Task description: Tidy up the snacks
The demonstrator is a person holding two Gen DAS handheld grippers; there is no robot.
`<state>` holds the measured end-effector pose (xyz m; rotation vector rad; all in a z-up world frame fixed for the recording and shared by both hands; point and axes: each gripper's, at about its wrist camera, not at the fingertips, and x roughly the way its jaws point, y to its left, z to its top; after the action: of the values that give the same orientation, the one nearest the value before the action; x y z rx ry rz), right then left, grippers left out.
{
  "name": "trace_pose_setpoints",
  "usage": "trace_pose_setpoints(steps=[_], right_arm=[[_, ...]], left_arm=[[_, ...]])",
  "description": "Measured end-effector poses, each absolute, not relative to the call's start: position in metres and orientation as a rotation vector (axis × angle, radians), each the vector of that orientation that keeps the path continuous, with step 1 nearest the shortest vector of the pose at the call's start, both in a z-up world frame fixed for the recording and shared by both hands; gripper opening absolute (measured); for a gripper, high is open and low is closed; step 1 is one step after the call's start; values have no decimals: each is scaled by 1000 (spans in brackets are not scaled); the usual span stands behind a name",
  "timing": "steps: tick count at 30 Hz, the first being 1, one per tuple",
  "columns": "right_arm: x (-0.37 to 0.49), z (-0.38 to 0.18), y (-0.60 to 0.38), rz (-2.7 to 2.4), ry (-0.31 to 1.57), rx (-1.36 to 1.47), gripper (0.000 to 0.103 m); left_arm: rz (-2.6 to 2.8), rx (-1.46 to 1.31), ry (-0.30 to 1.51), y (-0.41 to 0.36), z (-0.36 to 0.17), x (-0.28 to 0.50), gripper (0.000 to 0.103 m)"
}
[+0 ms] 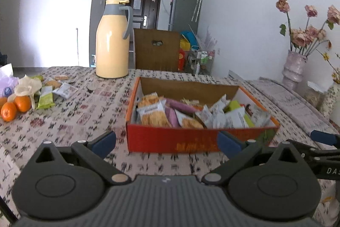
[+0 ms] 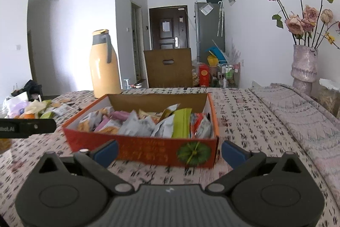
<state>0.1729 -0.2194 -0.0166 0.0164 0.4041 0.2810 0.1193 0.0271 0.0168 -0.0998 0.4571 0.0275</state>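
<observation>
An open orange-red cardboard box (image 1: 170, 139) sits on the patterned tablecloth, filled with several snack packets (image 1: 187, 114). It also shows in the right wrist view (image 2: 148, 150), with its packets (image 2: 148, 124). More loose snack packets (image 1: 53, 90) lie at the table's left, near the oranges. My left gripper (image 1: 166, 142) is open and empty, just in front of the box's near wall. My right gripper (image 2: 170, 152) is open and empty, also in front of the box. The right gripper's finger shows at the left wrist view's right edge (image 1: 323, 137).
A yellow thermos jug (image 1: 112, 39) stands behind the box on the left. Oranges (image 1: 14, 107) and a purple bag (image 1: 6, 84) lie at the far left. A vase of dried roses (image 2: 303, 65) stands at the right on a folded cloth. A brown chair back (image 1: 157, 50) is behind the table.
</observation>
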Motion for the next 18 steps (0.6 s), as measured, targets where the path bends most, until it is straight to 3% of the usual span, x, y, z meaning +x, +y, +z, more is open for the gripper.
trace_pose_setpoints(steps=[18], right_arm=[[132, -54, -227, 278, 515, 55, 103]], left_arm=[[9, -123, 531, 33, -18, 81, 103]])
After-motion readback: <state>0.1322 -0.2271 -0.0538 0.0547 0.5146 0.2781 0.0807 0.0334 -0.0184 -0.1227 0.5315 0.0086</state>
